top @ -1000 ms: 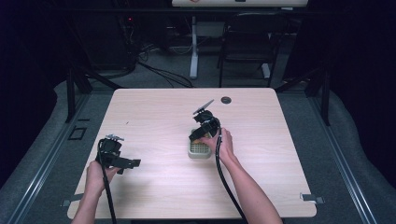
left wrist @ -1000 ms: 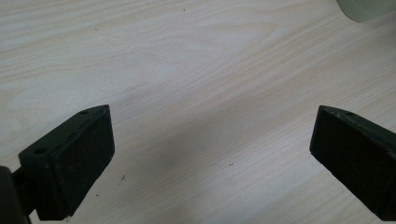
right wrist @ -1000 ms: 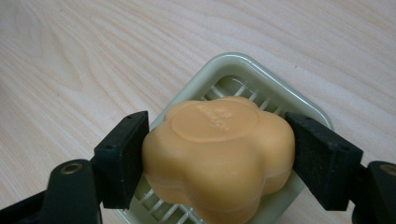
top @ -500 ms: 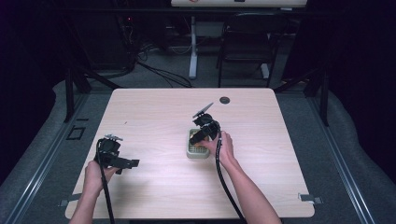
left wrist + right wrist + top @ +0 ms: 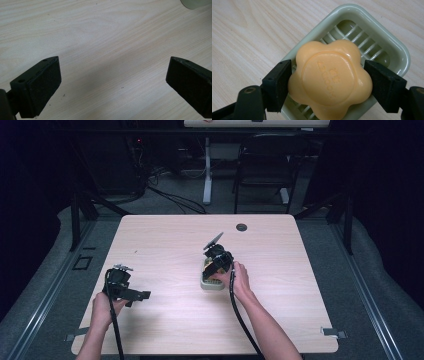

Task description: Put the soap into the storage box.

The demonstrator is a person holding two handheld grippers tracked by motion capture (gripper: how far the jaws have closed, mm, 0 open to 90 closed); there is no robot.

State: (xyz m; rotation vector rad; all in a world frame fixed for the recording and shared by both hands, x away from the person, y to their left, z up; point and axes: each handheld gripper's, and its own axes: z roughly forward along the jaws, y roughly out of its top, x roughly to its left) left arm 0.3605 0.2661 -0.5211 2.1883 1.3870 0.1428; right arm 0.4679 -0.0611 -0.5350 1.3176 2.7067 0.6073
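Right tongs (image 5: 329,82) clamp the orange flower-shaped soap (image 5: 329,81) from both flanks, directly above the green soap dish (image 5: 392,47) mid-desk (image 5: 165,240); left tongs (image 5: 113,82) hang wide and empty, well apart at the near edge.

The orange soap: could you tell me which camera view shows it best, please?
The right gripper view: the flower-shaped soap sits large between the right gripper pads, over the green soap dish. The high view gives only a sliver behind that gripper.

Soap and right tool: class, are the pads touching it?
Touching. The right gripper view shows both pads of the right tool pressed against the orange soap over the green dish.
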